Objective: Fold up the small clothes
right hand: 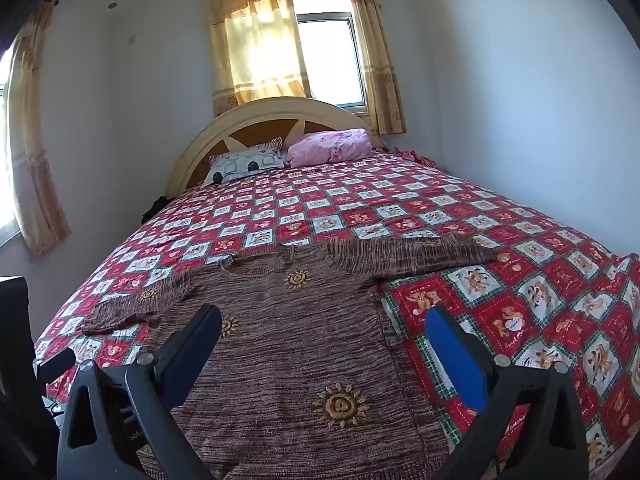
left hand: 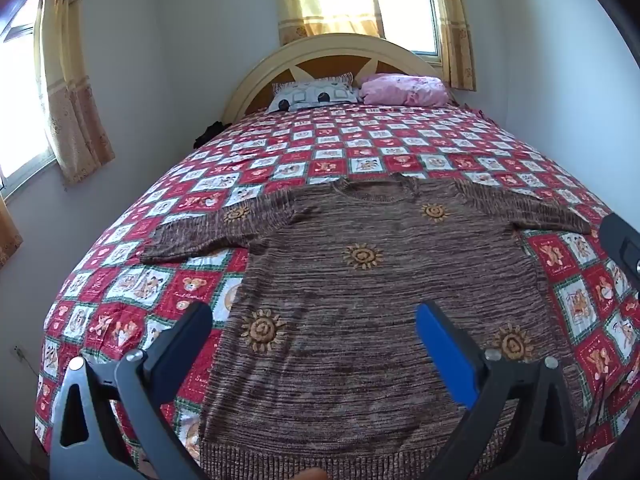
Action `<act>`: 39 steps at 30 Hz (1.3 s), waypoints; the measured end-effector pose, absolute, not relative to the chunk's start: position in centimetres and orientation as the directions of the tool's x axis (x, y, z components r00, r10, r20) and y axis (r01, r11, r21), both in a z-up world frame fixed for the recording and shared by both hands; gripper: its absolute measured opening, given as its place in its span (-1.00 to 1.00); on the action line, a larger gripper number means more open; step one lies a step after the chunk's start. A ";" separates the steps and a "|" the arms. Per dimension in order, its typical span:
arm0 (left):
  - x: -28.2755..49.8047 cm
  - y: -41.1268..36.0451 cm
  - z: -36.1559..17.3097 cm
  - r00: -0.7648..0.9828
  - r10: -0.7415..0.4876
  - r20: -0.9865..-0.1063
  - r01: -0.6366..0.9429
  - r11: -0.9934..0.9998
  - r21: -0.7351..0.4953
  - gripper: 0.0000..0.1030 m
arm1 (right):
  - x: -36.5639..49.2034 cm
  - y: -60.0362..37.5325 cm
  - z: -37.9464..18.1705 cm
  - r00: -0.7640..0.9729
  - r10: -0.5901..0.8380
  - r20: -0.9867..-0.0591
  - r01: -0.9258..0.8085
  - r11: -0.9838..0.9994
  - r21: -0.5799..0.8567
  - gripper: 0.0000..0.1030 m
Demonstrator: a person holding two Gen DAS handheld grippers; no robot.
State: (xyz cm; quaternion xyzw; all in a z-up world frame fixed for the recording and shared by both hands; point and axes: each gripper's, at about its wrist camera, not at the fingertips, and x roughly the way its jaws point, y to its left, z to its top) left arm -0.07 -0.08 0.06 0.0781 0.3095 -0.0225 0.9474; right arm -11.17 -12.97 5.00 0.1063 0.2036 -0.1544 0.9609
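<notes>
A brown knitted sweater point(left hand: 380, 292) with orange sun motifs lies flat and face up on the bed, sleeves spread to both sides, neck toward the headboard. My left gripper point(left hand: 314, 322) hovers open over the sweater's lower left part, nothing between its fingers. The same sweater point(right hand: 288, 344) fills the lower middle of the right wrist view. My right gripper point(right hand: 322, 326) hangs open above its right side edge, empty. The right gripper's body point(left hand: 624, 248) shows at the right edge of the left wrist view.
The bed carries a red and white checked quilt point(left hand: 360, 148) with bear pictures. A patterned pillow point(left hand: 312, 94) and a pink pillow point(left hand: 404, 90) lie by the round headboard point(right hand: 264, 120). Walls and curtained windows point(right hand: 328, 56) close in on the bed.
</notes>
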 end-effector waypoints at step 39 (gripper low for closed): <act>0.1 0.5 -0.8 0.782 -0.023 -0.622 0.108 0.989 0.100 1.00 | -10.9 -12.8 4.1 0.861 -0.262 -0.436 0.346 0.930 0.124 0.98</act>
